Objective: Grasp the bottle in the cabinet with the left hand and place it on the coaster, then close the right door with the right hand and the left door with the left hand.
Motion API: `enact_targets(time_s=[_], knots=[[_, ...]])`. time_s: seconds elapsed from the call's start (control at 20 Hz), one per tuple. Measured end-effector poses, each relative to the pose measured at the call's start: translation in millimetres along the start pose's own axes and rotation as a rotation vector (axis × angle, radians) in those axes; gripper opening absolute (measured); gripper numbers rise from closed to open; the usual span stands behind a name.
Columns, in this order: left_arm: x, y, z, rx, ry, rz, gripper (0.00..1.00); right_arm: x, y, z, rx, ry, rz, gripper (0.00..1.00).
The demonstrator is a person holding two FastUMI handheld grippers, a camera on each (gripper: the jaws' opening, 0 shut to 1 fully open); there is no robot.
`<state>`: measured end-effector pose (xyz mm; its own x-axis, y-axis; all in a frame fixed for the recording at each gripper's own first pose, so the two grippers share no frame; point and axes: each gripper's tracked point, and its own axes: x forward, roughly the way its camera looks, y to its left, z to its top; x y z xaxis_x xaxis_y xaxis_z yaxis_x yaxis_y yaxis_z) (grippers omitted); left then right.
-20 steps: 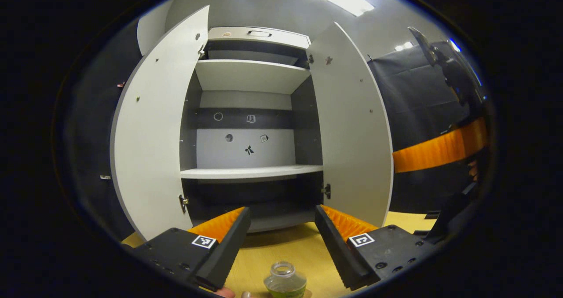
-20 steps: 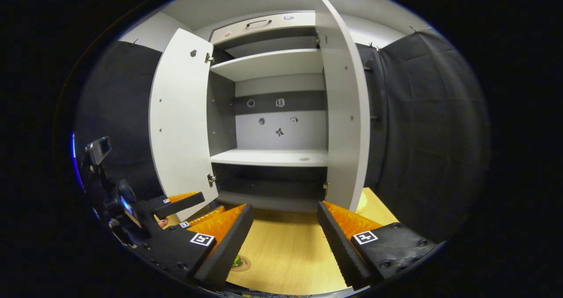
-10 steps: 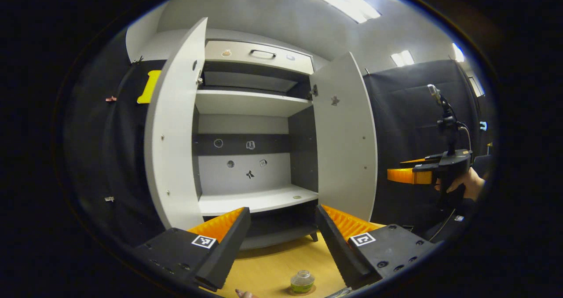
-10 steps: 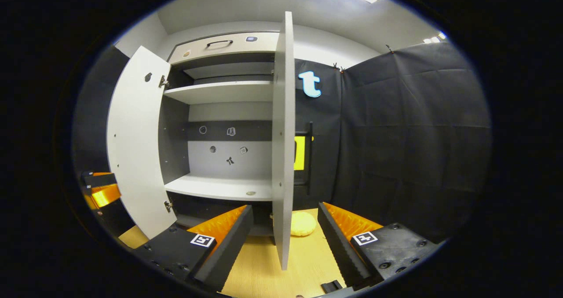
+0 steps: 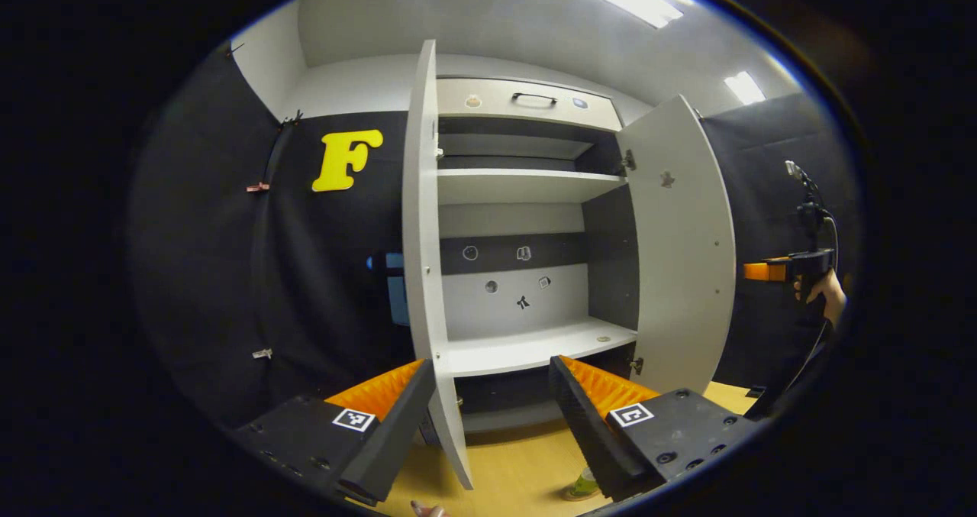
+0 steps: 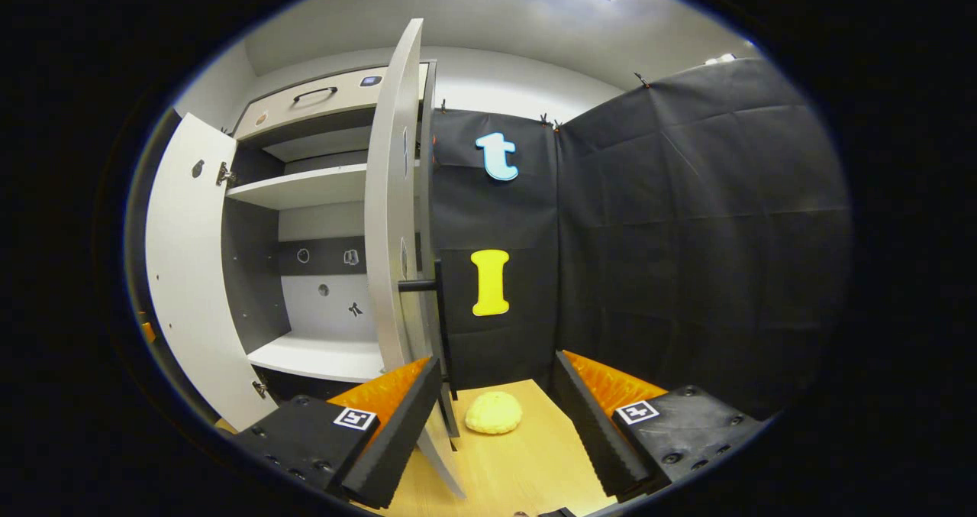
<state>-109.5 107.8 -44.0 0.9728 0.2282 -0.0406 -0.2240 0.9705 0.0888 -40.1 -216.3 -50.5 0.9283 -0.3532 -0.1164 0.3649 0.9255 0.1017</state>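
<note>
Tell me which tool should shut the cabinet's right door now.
Right. The right tool hangs open just outside the right door, whose edge stands at its left finger. The left tool faces the left door, and the bottle already stands below it.

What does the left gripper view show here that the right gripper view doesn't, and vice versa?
Left gripper view: the bottle low on the table, partly behind a finger, and the right gripper beyond the right door, held by a hand. Right gripper view: a yellow rounded lump on the table and the right door's bar handle. Both: the open cabinet, the left door, the right door, the middle shelf.
</note>
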Motion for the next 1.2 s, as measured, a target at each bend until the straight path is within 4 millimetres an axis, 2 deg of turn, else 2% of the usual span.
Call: enact_targets(time_s=[0.25, 0.35, 0.4, 0.45, 0.55, 0.6, 0.7, 1.0, 1.1, 1.2], knots=[[1, 34, 8, 0.047, 0.023, 0.143, 0.95, 16, 13, -1, -0.047, -0.011, 0.1, 0.98], [-1, 36, 11, 0.041, 0.022, 0.159, 0.95, 17, 15, 0, -0.047, -0.014, 0.125, 0.96], [-1, 37, 12, 0.04, 0.028, 0.16, 0.92, 17, 18, -1, -0.045, -0.01, 0.133, 0.96], [-1, 41, 11, 0.045, 0.035, 0.165, 0.96, 16, 22, -1, -0.045, -0.007, 0.137, 0.96], [-2, 55, 14, 0.056, 0.044, 0.187, 0.96, 13, 33, -2, -0.067, -0.009, 0.146, 0.97], [-1, 61, 18, 0.052, 0.04, 0.191, 0.92, 12, 41, -3, -0.075, -0.008, 0.153, 0.96], [1, 69, 23, 0.035, 0.031, 0.18, 0.99, 9, 56, -4, -0.077, -0.007, 0.167, 0.97], [8, 89, 12, 0.012, 0.046, 0.161, 0.96, 11, 94, -8, -0.084, 0.0, 0.191, 0.96], [15, 92, 9, 0.004, 0.055, 0.146, 0.96, 14, 115, -11, -0.08, 0.001, 0.217, 0.96], [19, 97, 6, 0.003, 0.055, 0.132, 0.96, 17, 148, -16, -0.055, 0.01, 0.289, 0.96]])
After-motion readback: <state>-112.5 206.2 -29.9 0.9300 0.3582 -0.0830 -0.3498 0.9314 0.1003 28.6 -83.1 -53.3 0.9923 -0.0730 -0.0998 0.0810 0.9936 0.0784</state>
